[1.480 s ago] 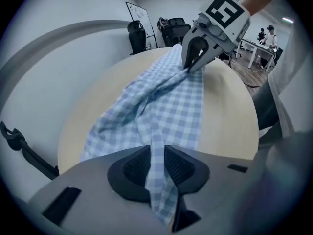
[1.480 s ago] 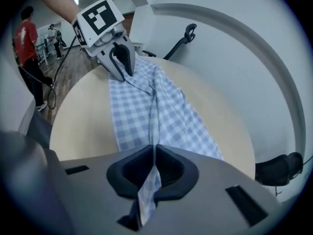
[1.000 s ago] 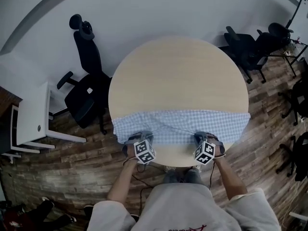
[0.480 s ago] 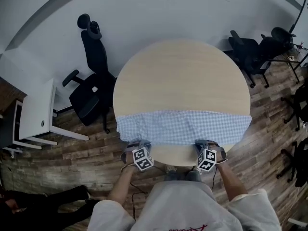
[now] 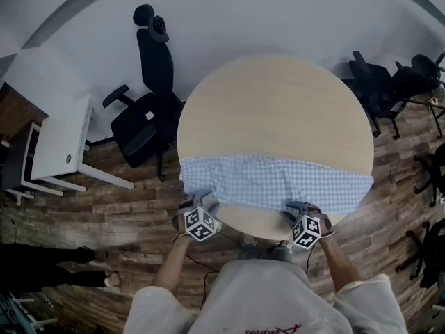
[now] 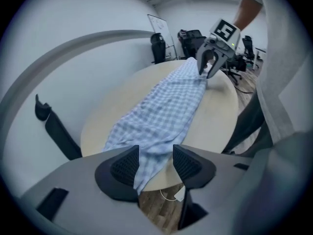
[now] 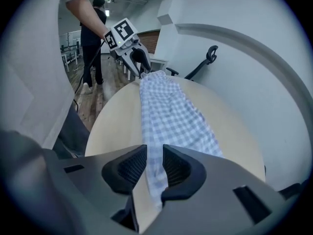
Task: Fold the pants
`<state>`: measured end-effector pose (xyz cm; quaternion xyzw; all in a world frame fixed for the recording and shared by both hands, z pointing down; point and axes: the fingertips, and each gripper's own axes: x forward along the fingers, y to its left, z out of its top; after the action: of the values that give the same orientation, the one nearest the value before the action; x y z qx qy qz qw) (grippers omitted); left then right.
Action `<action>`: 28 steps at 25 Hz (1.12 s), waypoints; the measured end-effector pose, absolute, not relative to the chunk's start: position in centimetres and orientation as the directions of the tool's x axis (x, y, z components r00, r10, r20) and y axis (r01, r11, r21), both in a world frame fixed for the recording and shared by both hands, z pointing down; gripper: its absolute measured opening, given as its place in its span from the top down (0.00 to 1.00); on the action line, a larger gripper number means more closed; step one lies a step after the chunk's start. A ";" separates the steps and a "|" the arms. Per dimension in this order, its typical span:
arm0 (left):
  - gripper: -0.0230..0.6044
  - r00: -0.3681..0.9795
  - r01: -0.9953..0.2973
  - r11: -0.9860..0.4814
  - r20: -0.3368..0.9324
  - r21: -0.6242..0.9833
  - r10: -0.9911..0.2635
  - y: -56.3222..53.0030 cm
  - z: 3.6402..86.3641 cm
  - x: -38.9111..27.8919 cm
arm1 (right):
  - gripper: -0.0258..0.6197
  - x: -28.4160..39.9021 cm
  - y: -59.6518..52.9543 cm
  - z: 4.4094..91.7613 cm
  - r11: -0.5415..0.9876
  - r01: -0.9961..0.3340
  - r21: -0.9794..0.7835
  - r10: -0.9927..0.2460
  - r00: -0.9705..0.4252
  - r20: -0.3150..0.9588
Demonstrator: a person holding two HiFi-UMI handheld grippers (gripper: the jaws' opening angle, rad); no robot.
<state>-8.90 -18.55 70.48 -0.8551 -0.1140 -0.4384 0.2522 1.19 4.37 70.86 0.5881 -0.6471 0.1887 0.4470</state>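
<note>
The blue checked pants (image 5: 271, 179) lie as one long flat strip across the near half of the round wooden table (image 5: 278, 103). My left gripper (image 5: 203, 202) is at the strip's left end by the table edge. Its jaws have just been opening and now stand wide and open (image 6: 155, 158), with the cloth's hanging corner (image 6: 146, 168) loose between them. My right gripper (image 5: 297, 210) is at the near edge towards the right end. Its jaws (image 7: 154, 163) have also just been opening. They stand a little apart, and the pants' hem (image 7: 156, 180) runs between them.
A black office chair (image 5: 146, 117) stands left of the table, with a white desk (image 5: 59, 148) beyond it. More black chairs (image 5: 386, 82) stand at the right. A person's legs (image 5: 49, 266) show on the wooden floor at the lower left.
The crease in the cloth between the grippers has smoothed out flat. Both grippers have drawn back towards the table's near edge. Their jaws have parted from the cloth.
</note>
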 end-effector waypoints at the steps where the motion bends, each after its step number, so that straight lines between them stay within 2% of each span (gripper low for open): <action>1: 0.62 0.594 0.369 -0.871 0.803 -0.326 -0.049 -20.1 70.2 -9.1 | 0.79 1.4 3.8 70.6 0.233 -0.927 0.295 -0.600 0.101 0.794; 5: 0.62 0.537 0.254 -0.922 0.836 -0.291 -0.116 -26.4 70.7 -10.3 | 0.79 1.3 1.4 70.2 0.245 -0.920 0.307 -0.607 0.102 0.788; 8: 0.59 0.491 0.193 -0.952 0.863 -0.238 -0.117 -30.3 71.3 -10.8 | 0.79 0.6 -0.3 70.1 0.256 -0.918 0.304 -0.612 0.090 0.786; 14: 0.58 0.559 -0.115 -0.993 0.828 0.022 -0.047 -34.0 72.1 -10.5 | 0.79 -0.8 -1.8 71.2 0.292 -0.915 0.277 -0.590 0.056 0.806; 18: 0.58 0.567 -0.128 -0.990 0.824 0.063 -0.021 -33.9 73.0 -10.0 | 0.79 -0.4 -5.4 69.2 0.289 -0.917 0.276 -0.641 0.029 0.767; 20: 0.58 0.567 -0.130 -0.988 0.824 0.082 -0.006 -33.9 73.3 -9.7 | 0.79 -0.3 -9.5 67.7 0.337 -0.898 0.284 -0.669 -0.016 0.743; 23: 0.58 0.576 -0.181 -0.975 0.818 0.125 -0.002 -33.9 73.6 -9.7 | 0.78 -0.7 -16.9 66.3 0.535 -0.793 0.291 -0.635 -0.150 0.758; 28: 0.58 0.616 -0.267 -0.931 0.787 0.250 0.035 -34.6 73.7 -9.6 | 0.65 -3.2 -28.3 67.2 0.877 -0.432 0.209 -0.364 -0.316 0.876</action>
<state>-9.63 -34.60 73.68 -0.8819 0.0658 -0.4332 -0.1738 -3.16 -28.26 67.19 0.2455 -0.8104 0.0321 0.5310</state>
